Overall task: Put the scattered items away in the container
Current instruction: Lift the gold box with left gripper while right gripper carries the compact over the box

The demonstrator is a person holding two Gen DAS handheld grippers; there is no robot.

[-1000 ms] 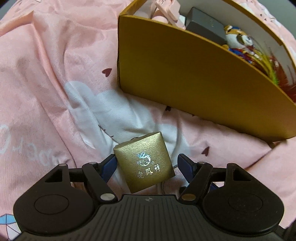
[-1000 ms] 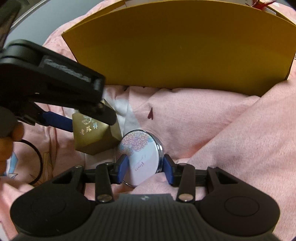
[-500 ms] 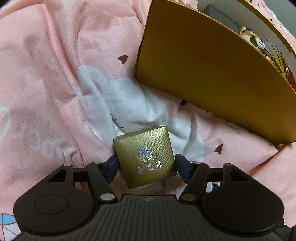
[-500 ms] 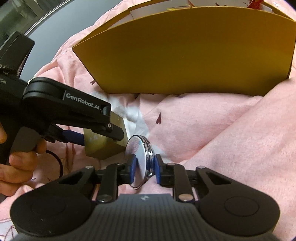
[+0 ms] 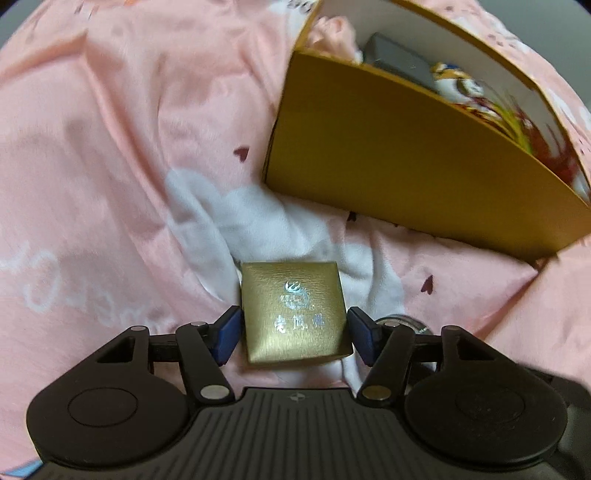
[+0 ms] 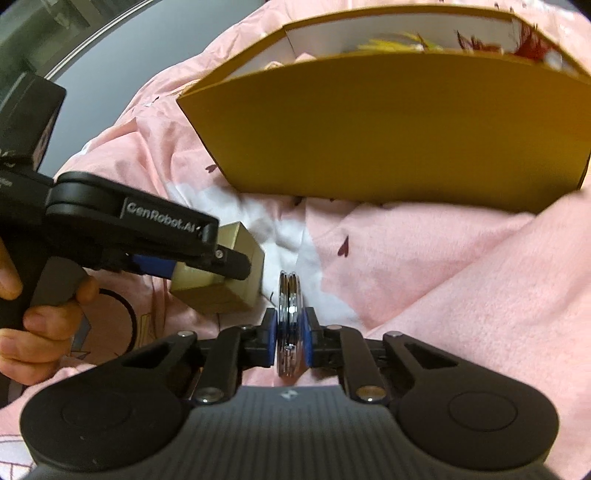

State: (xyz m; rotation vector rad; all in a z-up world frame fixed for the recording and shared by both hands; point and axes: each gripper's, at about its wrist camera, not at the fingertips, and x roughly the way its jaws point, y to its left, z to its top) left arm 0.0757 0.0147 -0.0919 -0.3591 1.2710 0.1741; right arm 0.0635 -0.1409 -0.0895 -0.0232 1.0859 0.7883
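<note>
The left tongs (image 5: 294, 334) are clamped on a small gold box (image 5: 294, 312). Both blue pads (image 5: 227, 334) press against the box's side faces. The box is square, with a brushed finish and a silver emblem with characters on its upper face. In the right wrist view the box (image 6: 221, 273) appears raised, with the pink blanket (image 6: 461, 280) showing below it. Its distance from the fabric cannot be determined.

The right tongs (image 6: 289, 334) are clamped on a round compact mirror (image 6: 289, 317). The mirror stands on edge between the pads, with its chrome rim facing the camera. It is positioned just to the right of the gold box. In the left wrist view, only a chrome arc of the mirror (image 5: 400, 319) shows behind the right finger.

The container (image 5: 417, 170) is a large yellow cardboard box with a white interior. It rests on the blanket beyond both tongs, and its top is open. Visible contents:
- a dark grey flat case (image 5: 399, 62);
- a small figurine (image 5: 461, 83), blurred;
- red and yellow feather-like strands (image 5: 528, 129);
- a pink item (image 5: 332, 31) at the left end.

The blanket carries white cloud shapes and small dark hearts. A hand (image 6: 40, 325) holds the grip of the left tool. A thin black ring (image 6: 129, 317) lies on the blanket just beside that hand.
</note>
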